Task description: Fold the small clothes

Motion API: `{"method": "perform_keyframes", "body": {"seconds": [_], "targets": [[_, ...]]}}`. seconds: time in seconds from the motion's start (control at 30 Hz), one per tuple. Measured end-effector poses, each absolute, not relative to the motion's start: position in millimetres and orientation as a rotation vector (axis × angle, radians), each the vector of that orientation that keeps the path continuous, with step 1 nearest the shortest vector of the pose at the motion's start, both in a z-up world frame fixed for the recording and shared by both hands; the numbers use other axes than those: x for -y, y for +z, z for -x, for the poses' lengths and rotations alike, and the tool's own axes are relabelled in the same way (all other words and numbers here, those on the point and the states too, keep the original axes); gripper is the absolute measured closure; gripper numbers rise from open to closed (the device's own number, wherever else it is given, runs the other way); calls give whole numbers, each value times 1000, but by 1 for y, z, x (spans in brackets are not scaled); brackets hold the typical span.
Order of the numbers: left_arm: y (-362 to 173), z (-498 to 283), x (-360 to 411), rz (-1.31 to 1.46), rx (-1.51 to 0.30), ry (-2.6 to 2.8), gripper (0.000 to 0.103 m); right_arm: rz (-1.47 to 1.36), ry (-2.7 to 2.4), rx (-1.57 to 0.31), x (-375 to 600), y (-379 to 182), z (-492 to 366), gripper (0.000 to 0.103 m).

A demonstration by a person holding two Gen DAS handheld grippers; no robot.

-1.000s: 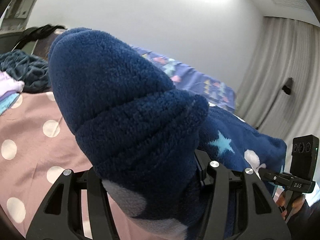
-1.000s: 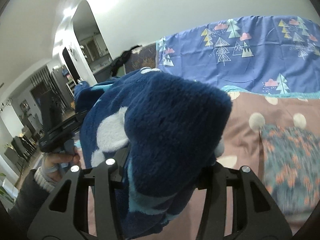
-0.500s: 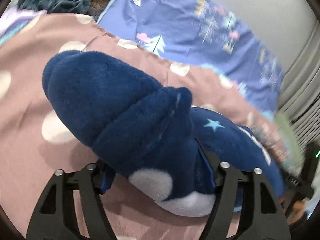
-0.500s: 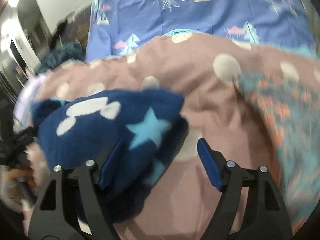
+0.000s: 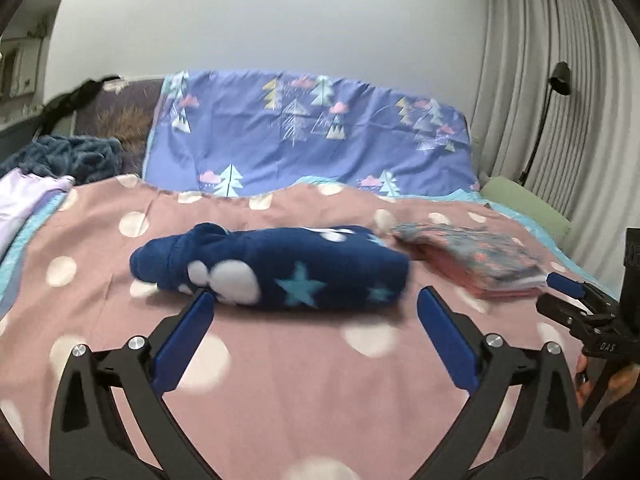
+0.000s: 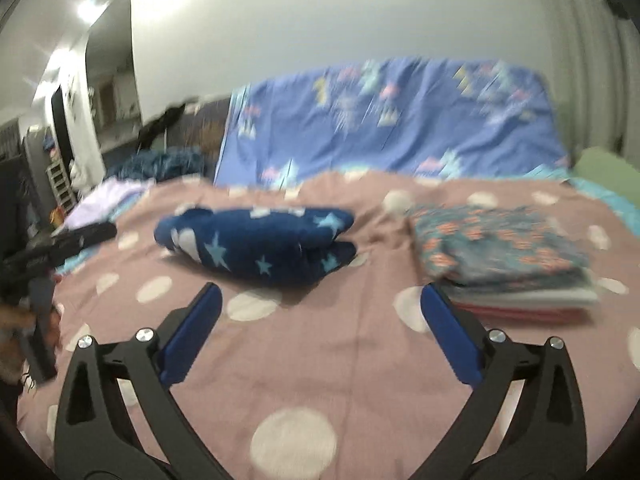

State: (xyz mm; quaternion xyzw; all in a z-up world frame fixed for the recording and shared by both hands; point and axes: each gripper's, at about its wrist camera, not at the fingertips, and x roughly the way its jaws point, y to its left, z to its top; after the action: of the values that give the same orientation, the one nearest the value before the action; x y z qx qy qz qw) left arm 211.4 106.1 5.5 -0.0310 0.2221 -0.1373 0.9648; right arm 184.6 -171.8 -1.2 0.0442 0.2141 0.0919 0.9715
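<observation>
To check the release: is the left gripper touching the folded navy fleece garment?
Apart. In the left wrist view, the opening left gripper shows pink bedspread before the garment.

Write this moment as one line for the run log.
left gripper: opening, empty | right gripper: opening, empty | navy fleece: folded, on bedspread

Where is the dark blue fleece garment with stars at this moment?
The blue fleece garment lies folded on the pink dotted bedcover, ahead of both grippers in both wrist views, just left of the stack of folded clothes.
</observation>
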Motion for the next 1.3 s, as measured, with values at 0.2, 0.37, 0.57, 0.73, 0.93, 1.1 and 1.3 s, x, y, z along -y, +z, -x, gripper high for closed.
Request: {"method": "perform_keyframes", "body": {"seconds": [0.2, 0.37, 0.57, 0.73, 0.93, 1.1, 1.3], "targets": [[14, -104, -53, 12, -414, -192, 1, -115, 169, -436, 181, 14, -102, 2], [14, -34, -28, -10, -355, -209, 1, -114, 170, -435, 183, 17, -48, 2], [13, 14, -3, -107, -291, -112, 1, -99, 150, -393, 185, 20, -2, 2], [14, 25, 0, -69, -328, -105, 1, -96, 152, -395, 183, 21, 15, 2], [9, 35, 4, -75, -350, -87, 1, -89, 129, -376, 184, 22, 31, 2], [8, 43, 5, -71, -341, -81, 1, -93, 116, -376, 186, 20, 37, 2], [7, 45, 11, -89, -352, -76, 1, -106, 108, -391, 189, 20, 40, 2]]}}
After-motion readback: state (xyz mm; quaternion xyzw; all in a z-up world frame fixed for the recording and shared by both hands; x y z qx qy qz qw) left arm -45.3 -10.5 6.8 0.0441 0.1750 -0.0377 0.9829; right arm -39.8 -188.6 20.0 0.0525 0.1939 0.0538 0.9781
